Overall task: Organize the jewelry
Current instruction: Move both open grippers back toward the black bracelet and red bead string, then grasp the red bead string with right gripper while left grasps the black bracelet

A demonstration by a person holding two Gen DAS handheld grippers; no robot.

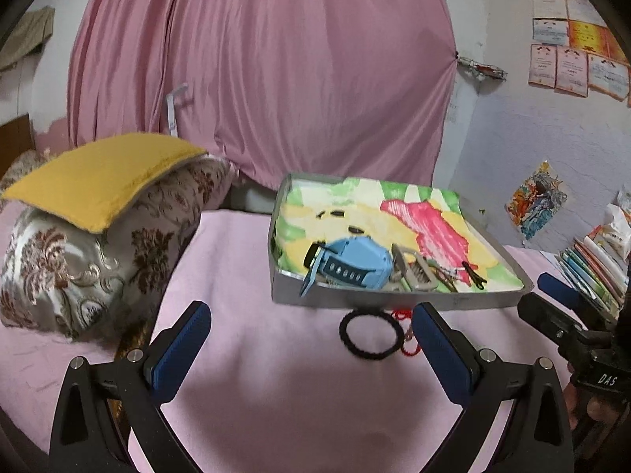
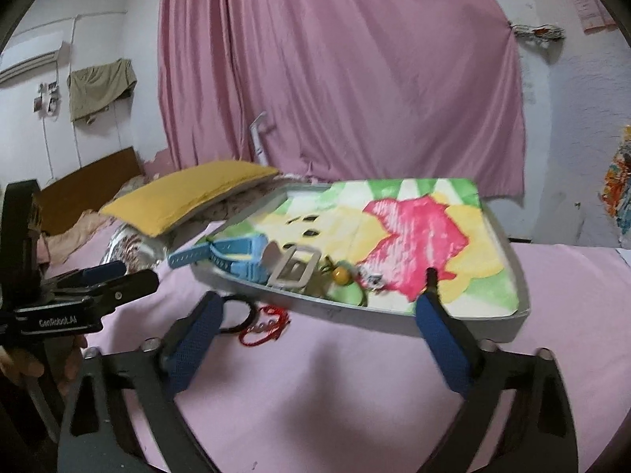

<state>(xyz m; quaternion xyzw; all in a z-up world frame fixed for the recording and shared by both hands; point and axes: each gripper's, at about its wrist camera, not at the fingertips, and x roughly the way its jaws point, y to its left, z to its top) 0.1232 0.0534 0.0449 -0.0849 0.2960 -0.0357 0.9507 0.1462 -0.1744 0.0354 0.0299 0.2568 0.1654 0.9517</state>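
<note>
Two grippers hover over the pink bedspread. Both the left gripper and the right gripper have jaws spread wide with nothing between them. One grey tray, lined with a flower-print cloth, holds one blue watch, one silver buckle, one yellow bead and one black hair clip. Near the tray's front edge on the bedspread lie one black hair tie and one red cord bracelet. One yellow cushion tops one patterned pillow at far left.

Pink curtain, yellow cushion, light-blue watch, black hair tie, red string.
</note>
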